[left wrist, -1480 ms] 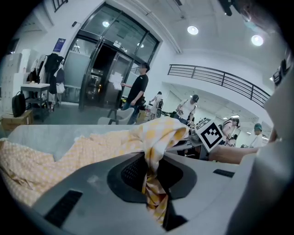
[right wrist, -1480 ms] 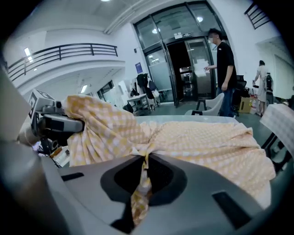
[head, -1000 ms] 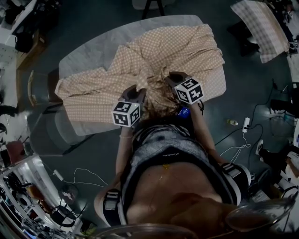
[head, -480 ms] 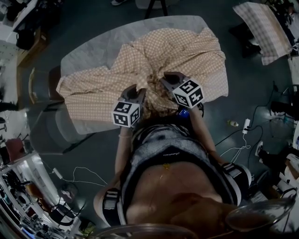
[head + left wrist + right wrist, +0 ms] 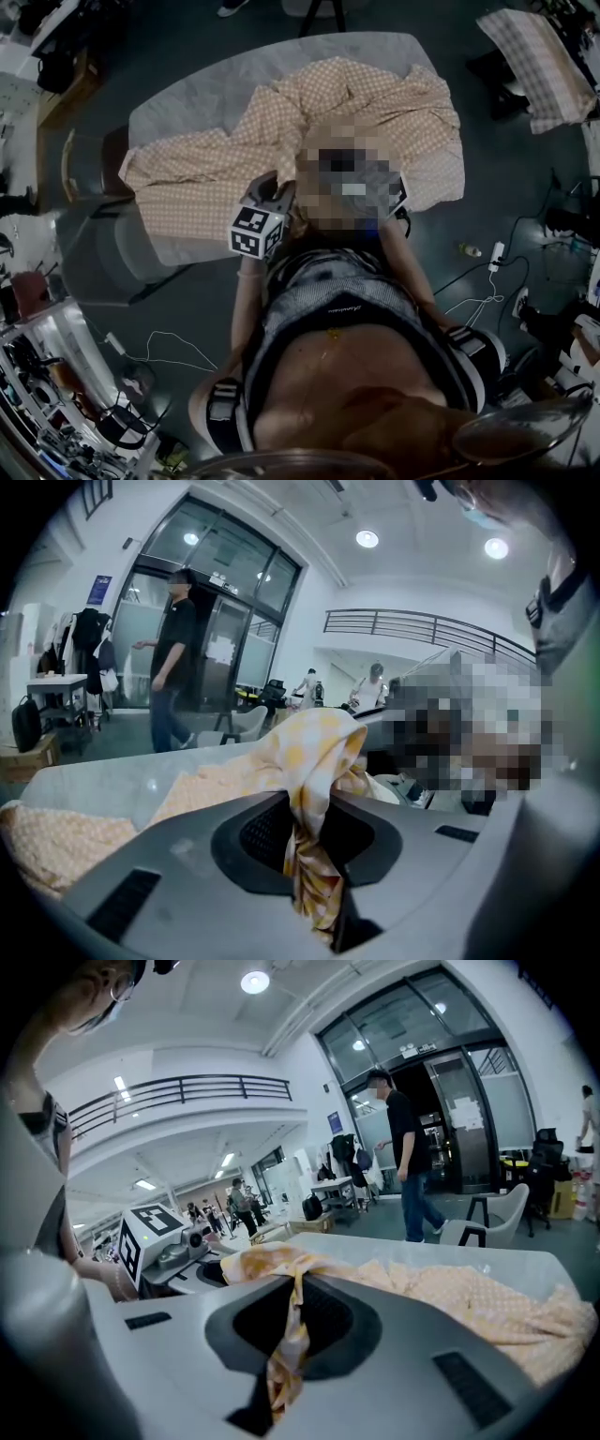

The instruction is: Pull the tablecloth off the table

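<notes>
This is looking like a big open lab: a person (image 5: 406,1152) is walking past glass doors (image 5: 483,1115), cables (image 5: 476,302) are trailing across the floor (image 5: 511,187).

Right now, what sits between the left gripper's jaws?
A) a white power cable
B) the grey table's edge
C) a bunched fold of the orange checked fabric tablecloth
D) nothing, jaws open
C: the left gripper view shows the left gripper shut on a fold of the orange checked fabric tablecloth.
</notes>
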